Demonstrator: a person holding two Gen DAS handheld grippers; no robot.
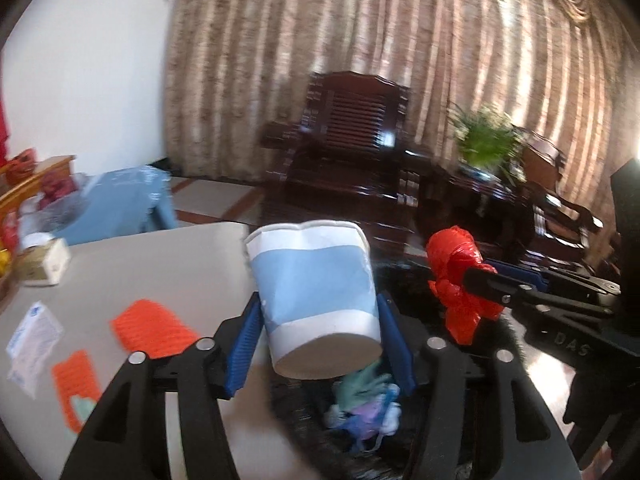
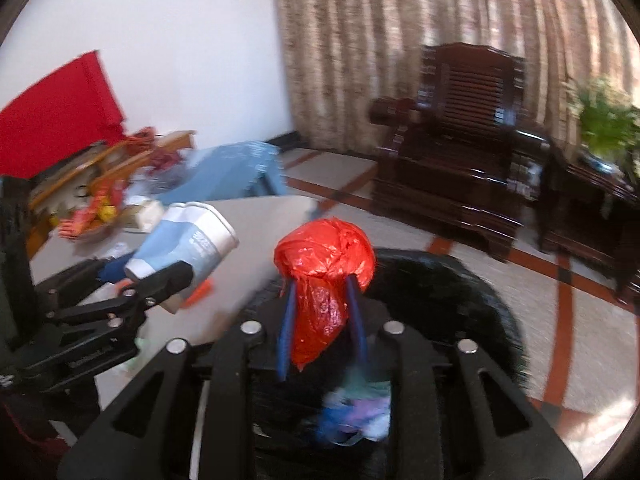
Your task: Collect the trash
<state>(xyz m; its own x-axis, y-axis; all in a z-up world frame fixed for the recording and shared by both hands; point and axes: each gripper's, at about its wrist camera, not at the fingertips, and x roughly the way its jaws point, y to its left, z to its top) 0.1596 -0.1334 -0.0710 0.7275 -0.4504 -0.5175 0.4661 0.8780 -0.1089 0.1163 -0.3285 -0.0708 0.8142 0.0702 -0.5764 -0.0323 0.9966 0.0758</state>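
Observation:
A white paper cup point(image 1: 316, 292) with a light blue band sits tilted between the blue pads of my left gripper point(image 1: 319, 300), which is shut on it. Just to its right, my right gripper point(image 1: 472, 276) is shut on a crumpled red plastic bag point(image 1: 456, 276). In the right wrist view the red bag point(image 2: 324, 264) bulges above the right gripper point(image 2: 322, 282), its tail hanging between the pads. The left gripper point(image 2: 176, 264) with the cup point(image 2: 188, 240) is at the left. Both hover over a black-lined bin point(image 2: 460, 280) holding teal, purple and blue scraps point(image 2: 360, 408).
A pale table point(image 1: 160, 264) at the left carries orange ribbed pieces point(image 1: 148, 328), a white packet point(image 1: 34, 328) and a small box point(image 1: 44, 266). A blue stool point(image 1: 120, 208) stands behind it. A dark wooden armchair point(image 1: 352, 140) and a potted plant point(image 1: 486, 140) stand by the curtain.

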